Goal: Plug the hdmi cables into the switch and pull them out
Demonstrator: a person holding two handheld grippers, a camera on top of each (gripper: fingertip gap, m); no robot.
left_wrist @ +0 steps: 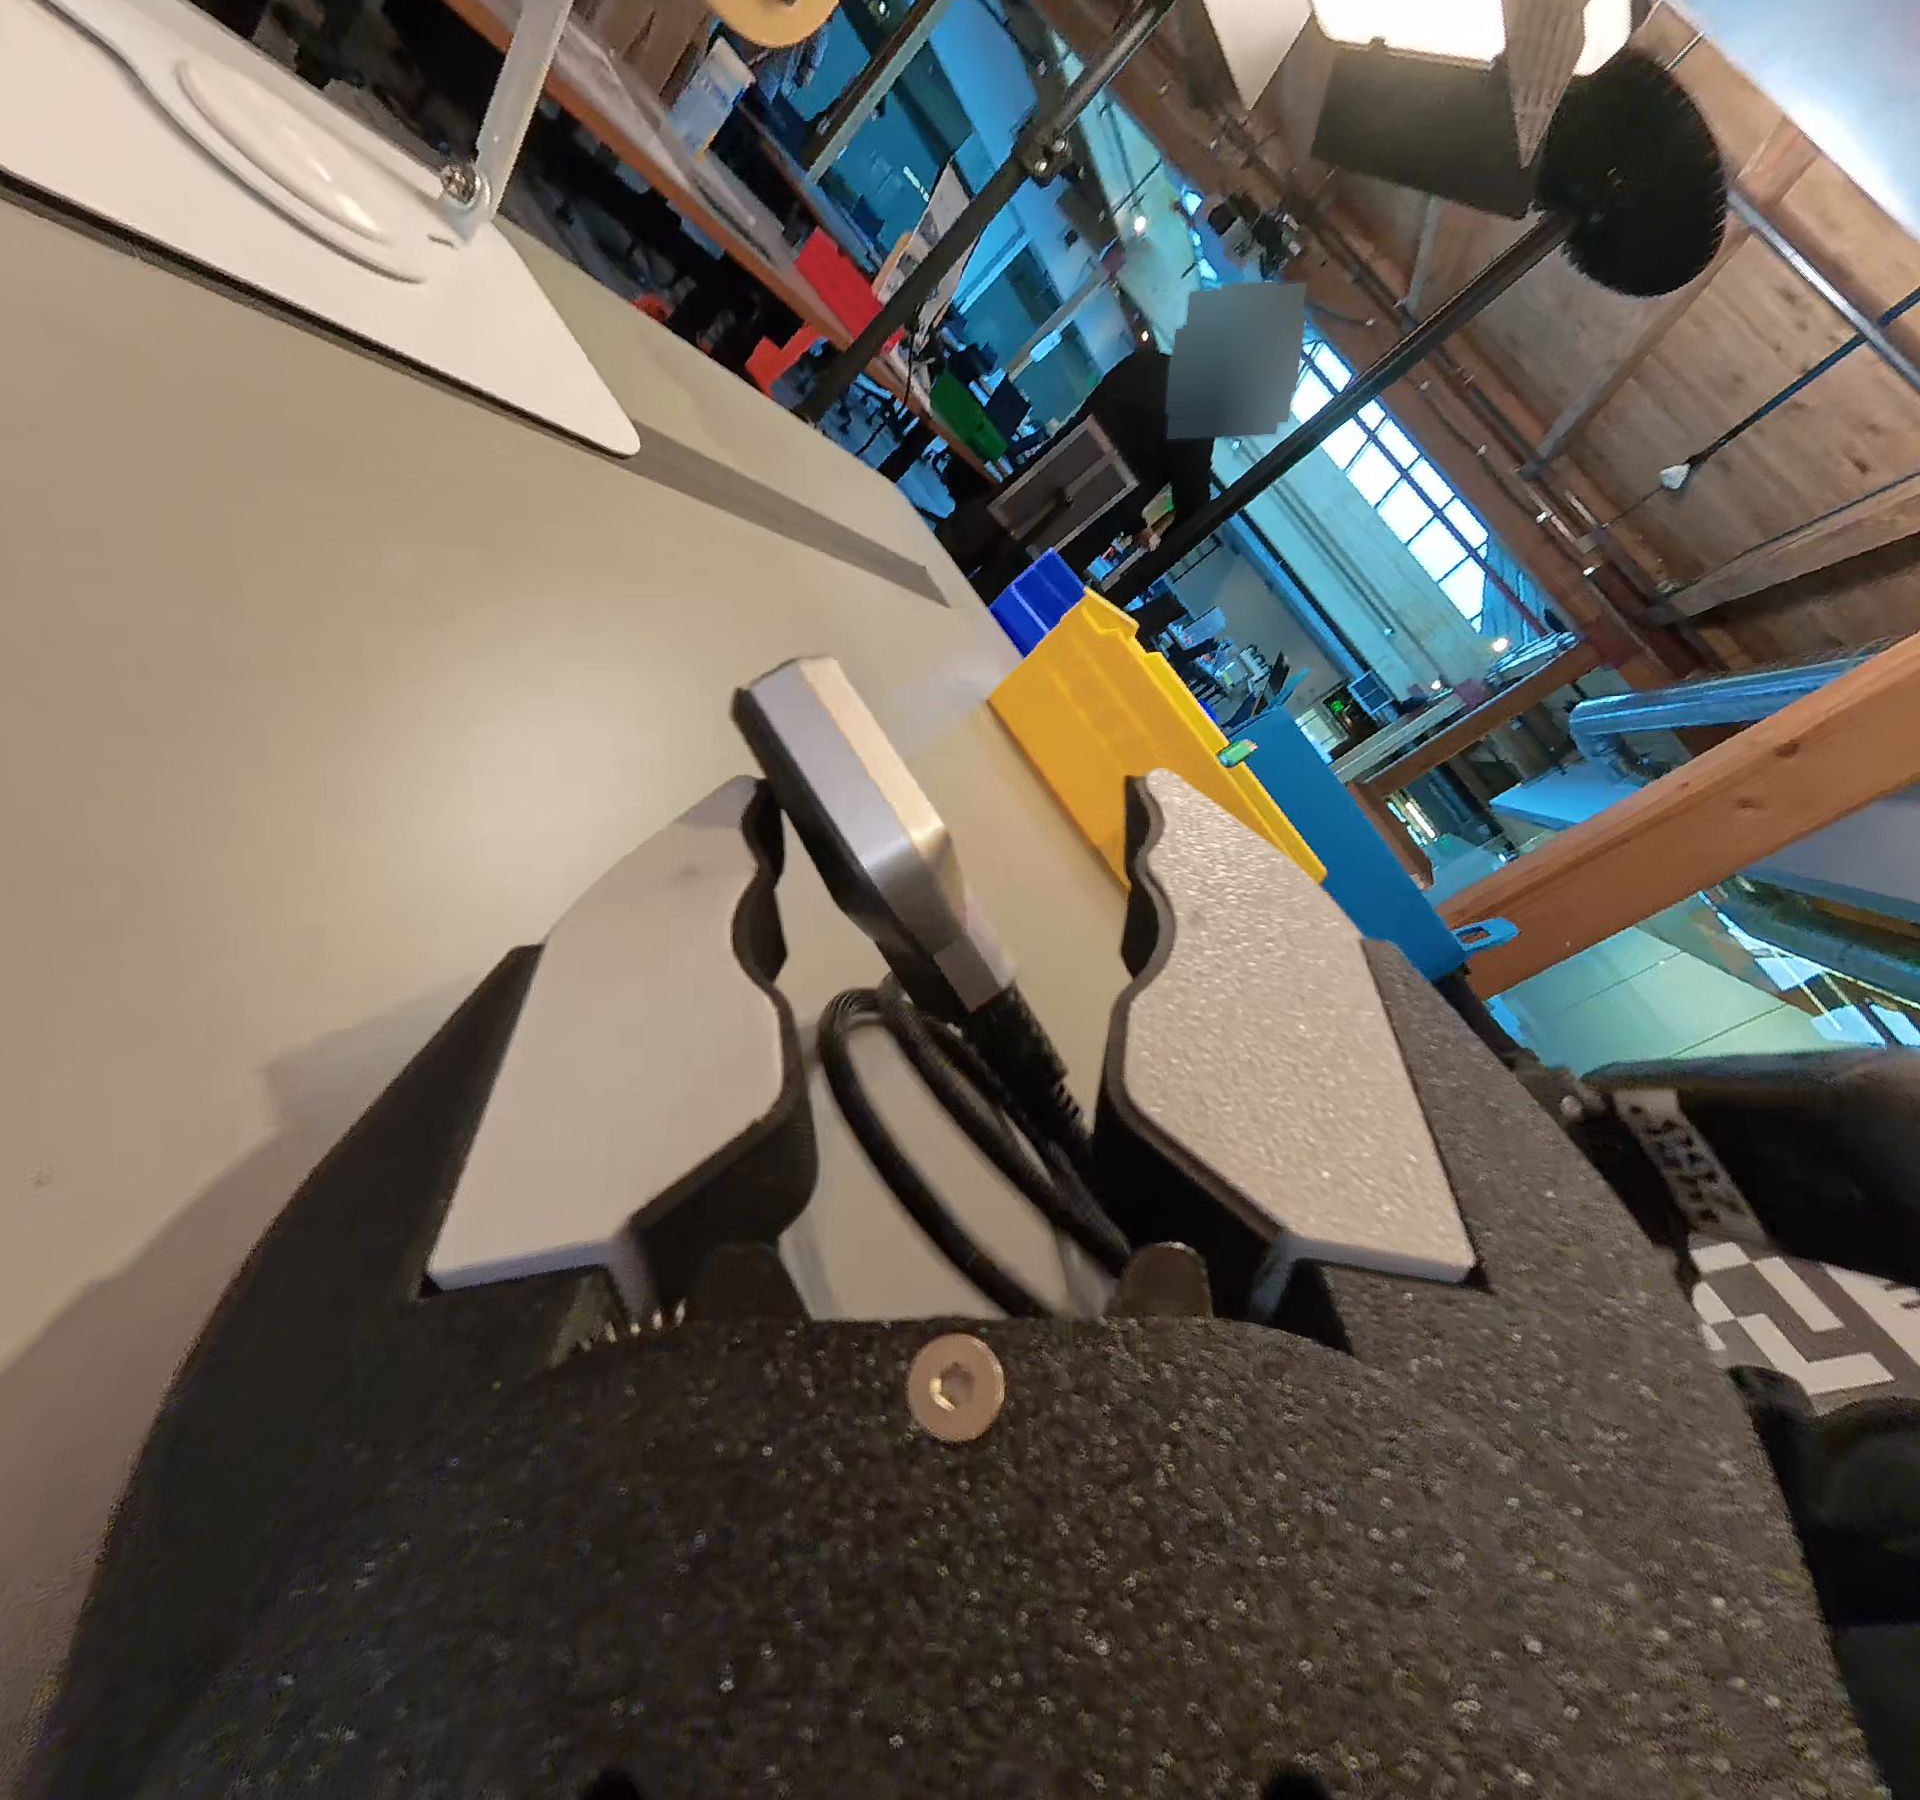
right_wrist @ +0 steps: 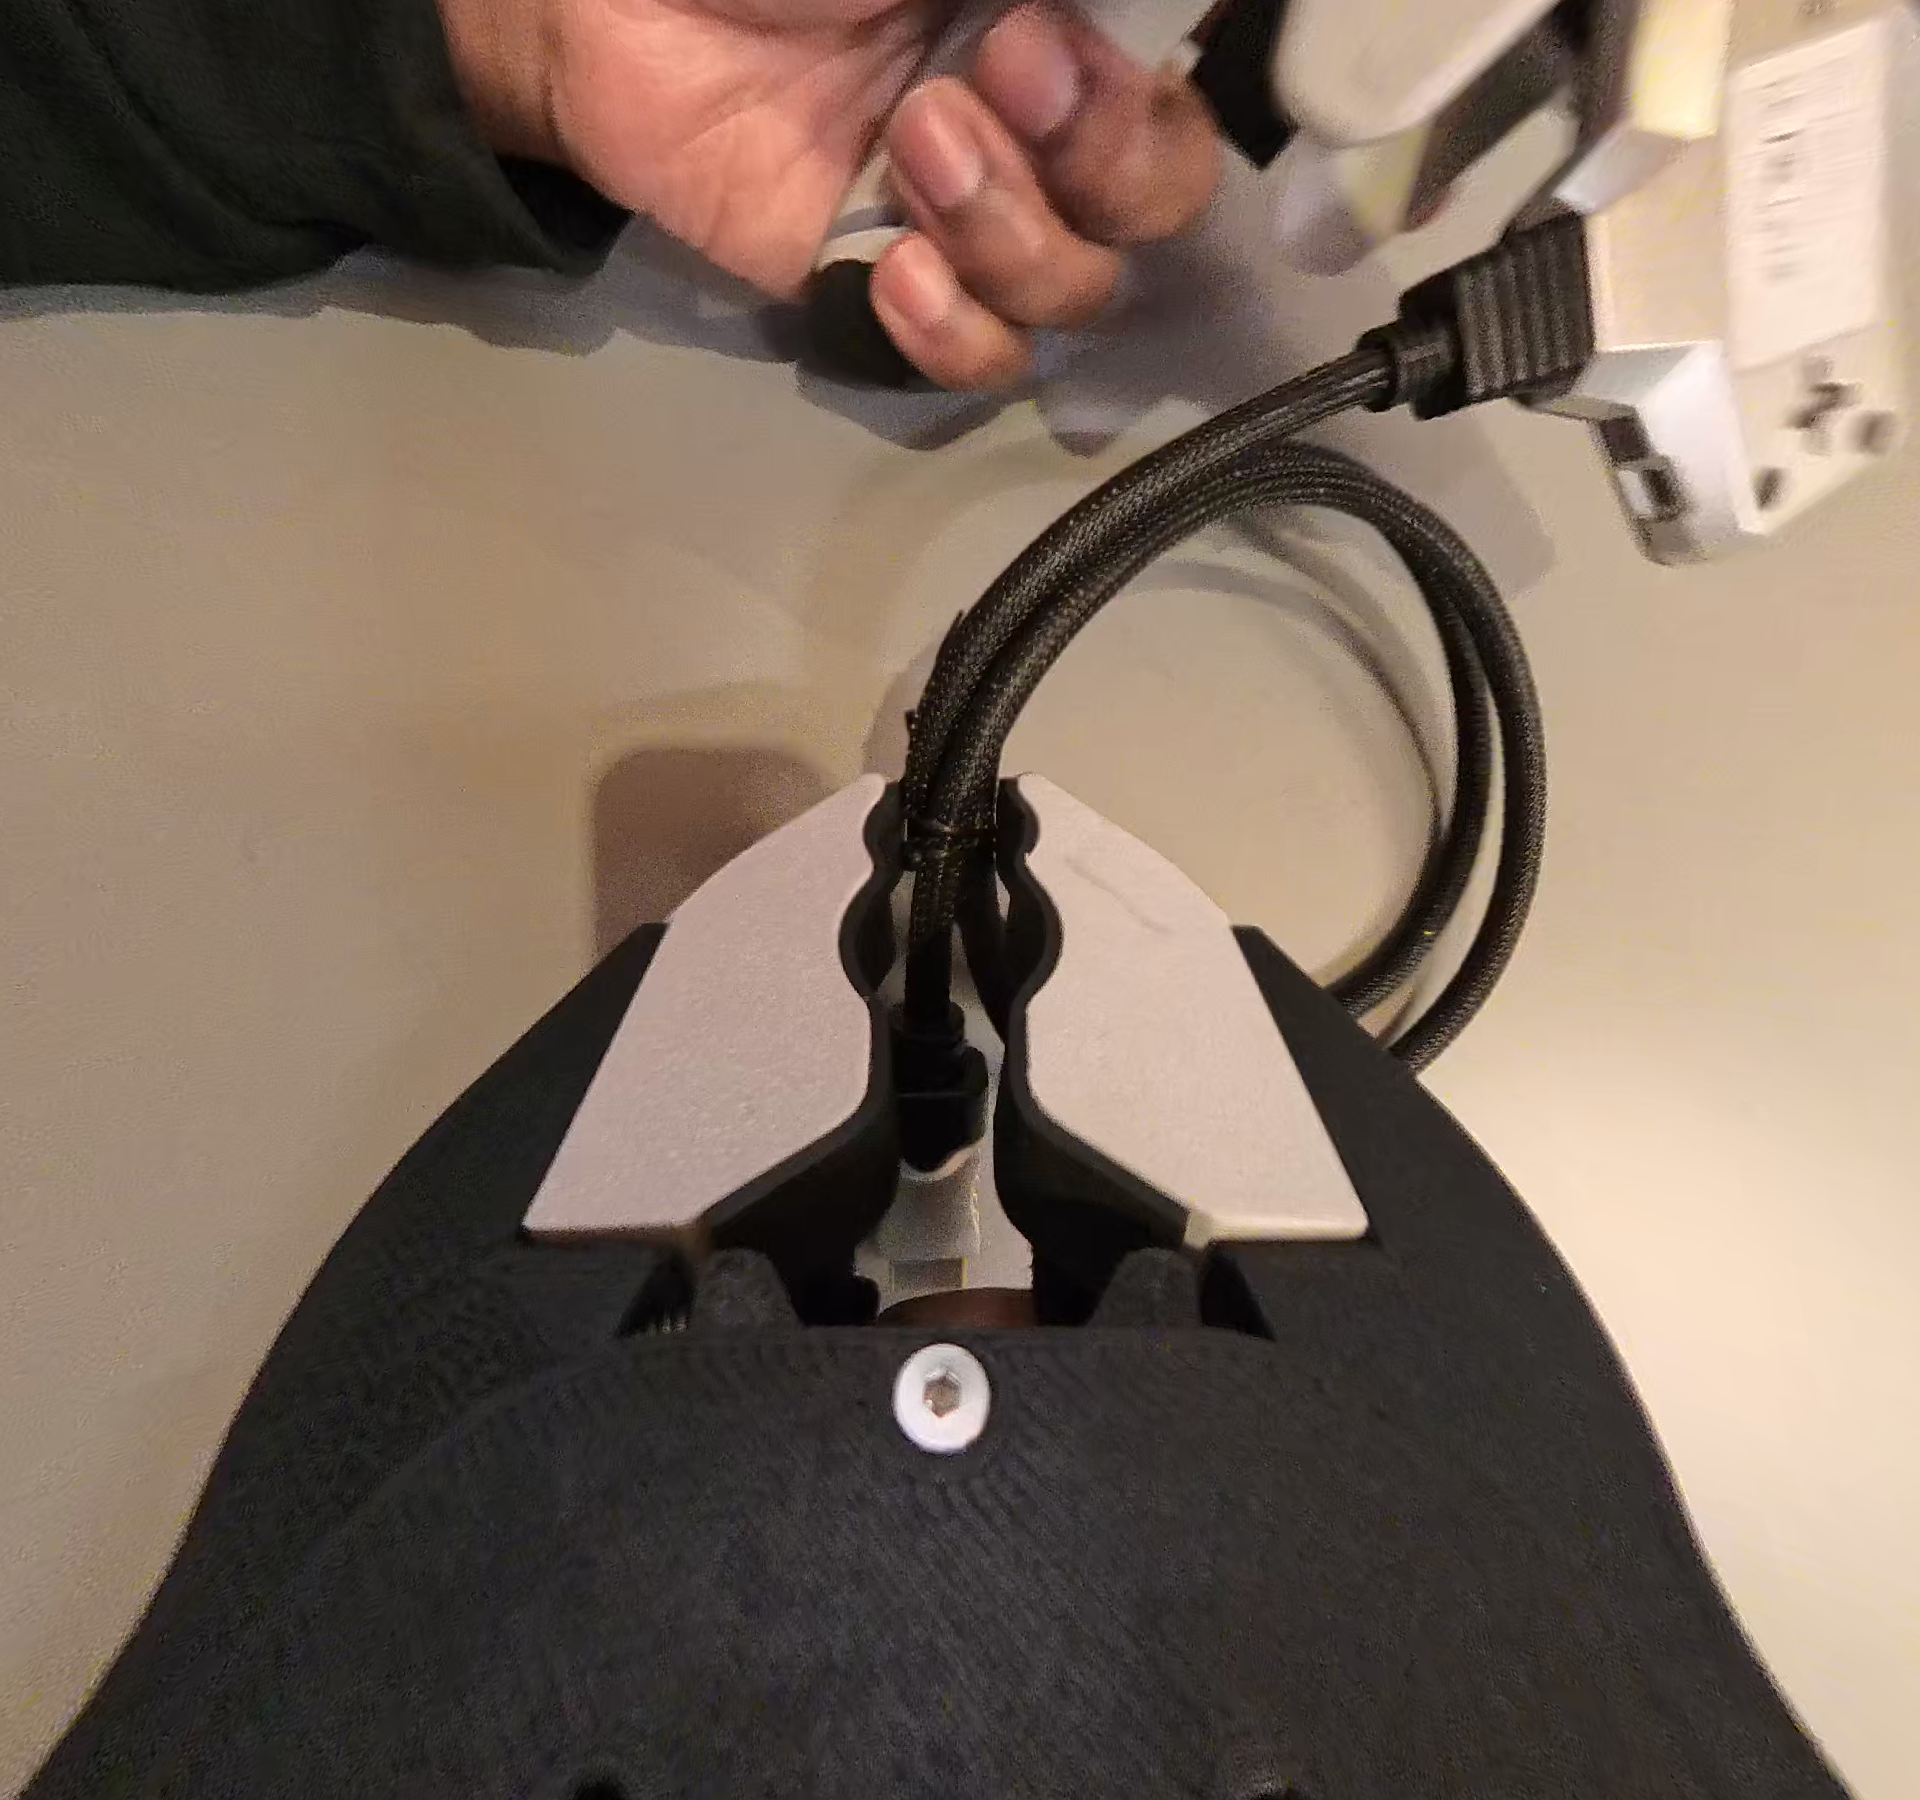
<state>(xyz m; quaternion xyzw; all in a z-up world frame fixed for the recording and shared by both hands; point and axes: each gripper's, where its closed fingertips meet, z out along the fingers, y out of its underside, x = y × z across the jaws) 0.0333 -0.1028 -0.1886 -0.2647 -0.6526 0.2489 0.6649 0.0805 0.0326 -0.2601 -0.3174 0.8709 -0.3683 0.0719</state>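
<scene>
A: Workshop behind, pale tabletop point(left_wrist: 312, 763) below. Left gripper point(left_wrist: 940, 805) spread; a silver hdmi plug point(left_wrist: 873, 815) sits between its fingers, touching neither that I can tell.

B: Right gripper point(right_wrist: 945, 805) pinches the braided cables point(right_wrist: 1049, 649); switch point(right_wrist: 1714, 275) ahead-right, one plug seated. Cable's floppy, probably light; grip the rigid plug shell.

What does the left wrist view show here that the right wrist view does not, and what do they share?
Only the left wrist view: the open left gripper around a silver switch, yellow bin, blue bin, white board and workshop beyond.

Only the right wrist view: the right gripper shut on bundled cable, a bare hand, and a black plug seated in a white device.

Both: black braided cable on the pale table.
</scene>
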